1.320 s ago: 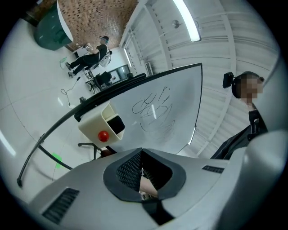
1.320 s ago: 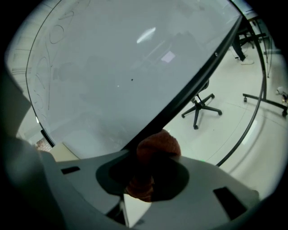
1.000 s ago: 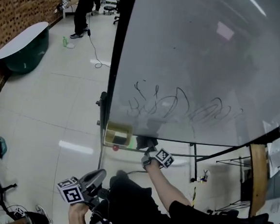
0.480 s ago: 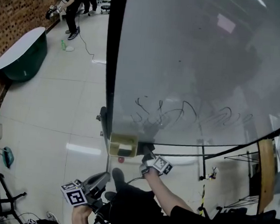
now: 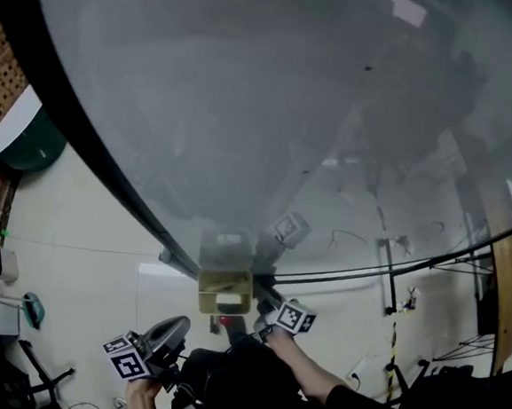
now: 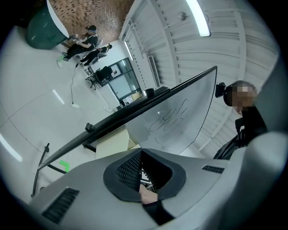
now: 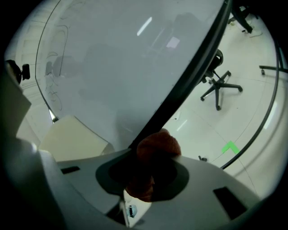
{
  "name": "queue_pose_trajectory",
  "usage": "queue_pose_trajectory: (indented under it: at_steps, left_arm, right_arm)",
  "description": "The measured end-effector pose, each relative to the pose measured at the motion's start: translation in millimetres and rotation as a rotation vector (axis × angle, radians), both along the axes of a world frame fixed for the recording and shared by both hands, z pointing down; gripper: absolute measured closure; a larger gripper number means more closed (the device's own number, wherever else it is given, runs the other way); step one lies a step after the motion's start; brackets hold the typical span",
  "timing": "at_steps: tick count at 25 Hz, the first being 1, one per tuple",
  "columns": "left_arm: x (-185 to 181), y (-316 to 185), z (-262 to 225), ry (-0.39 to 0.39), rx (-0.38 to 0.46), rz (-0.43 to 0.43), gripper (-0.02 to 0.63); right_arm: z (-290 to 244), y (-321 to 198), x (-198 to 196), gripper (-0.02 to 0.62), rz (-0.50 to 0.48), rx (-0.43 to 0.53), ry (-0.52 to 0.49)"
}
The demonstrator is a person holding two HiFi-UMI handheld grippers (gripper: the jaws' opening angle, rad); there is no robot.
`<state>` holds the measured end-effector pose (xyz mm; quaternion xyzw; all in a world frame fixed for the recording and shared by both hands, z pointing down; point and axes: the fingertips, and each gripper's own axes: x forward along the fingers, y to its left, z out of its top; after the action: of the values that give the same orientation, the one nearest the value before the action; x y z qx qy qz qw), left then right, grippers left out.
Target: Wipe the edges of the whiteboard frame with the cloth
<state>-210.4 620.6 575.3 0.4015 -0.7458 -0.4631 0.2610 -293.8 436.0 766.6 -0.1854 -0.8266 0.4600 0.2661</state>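
A: Where's the cloth rn?

B: I'm holding it in the right gripper (image 7: 152,165), jaws clenched on a wad of it. The cloth (image 7: 157,144) is reddish-brown. It's bulging past the tips and touching the black frame (image 7: 182,83), which is running off toward 1 o'clock in the right gripper view.

A: Left side?

B: Left gripper (image 6: 140,152) is hanging low, approx 7 o'clock from the box (image 5: 224,292) in the head view. Its jaws are pressed together, nothing between them afaict. It's pointing toward the board (image 6: 180,117), well apart from it.

A: How's the cloth going to handle?

B: Imo soft, light, squashy. It's looking like fleece or terry, so it should be moulding round the frame edge w/o scratching. Downside: it'll prob be dragging on the frame under pressure, so a shallow pinch could be letting it creep out. I'm judging this grip deep enough, since most of the wad is sitting between the jaws and only a lump is sticking out front.

A: Best hold?

B: Mid-bunch, like now, w/ that lump left proud as the wiping face. The box is sitting near the cloth at 9 o'clock, so I'm watching for a bump there.
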Motion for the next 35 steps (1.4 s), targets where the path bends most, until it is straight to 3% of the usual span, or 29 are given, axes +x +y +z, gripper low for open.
queue_pose_trajectory:
  at_steps: [7,12,16,19,22,24,29,35]
  left_arm:
    - [-25.7,6.2,9.8,0.036,0.013,0.068,0.611]
    - [-41.6,-1.5,19.0,0.036,0.028,0.212,0.611]
    - [-47.3,29.3,14.4,0.023,0.015,0.372,0.611]
    - [-41.9,49.0,18.3,0.029,0.019,0.461,0.611]
    - [-40.3,64.2,20.2,0.027,-0.002,0.530,0.611]
    - [-39.6,72.1,18.4,0.019,-0.008,0.564,0.611]
    - [-37.4,79.6,21.0,0.018,-0.019,0.602,0.611]
    - [-34.7,83.7,17.7,0.004,-0.015,0.637,0.611]
  right_arm:
    - [-1.0,16.8,-1.5,0.497,-0.049,0.000,-0.019]
    - [1.0,16.7,1.7,0.497,0.011,-0.017,-0.064]
    - [2.2,42.9,-5.9,0.503,0.168,-0.074,-0.082]
    - [-0.6,39.5,-0.5,0.503,0.270,-0.086,-0.151]
    - [11.0,42.1,3.0,0.503,0.400,-0.207,-0.154]
    - [10.5,55.7,0.1,0.503,0.424,-0.251,-0.181]
    - [6.2,90.4,-8.1,0.503,0.373,-0.164,-0.265]
    - [14.6,106.8,-8.8,0.503,0.388,-0.125,-0.235]
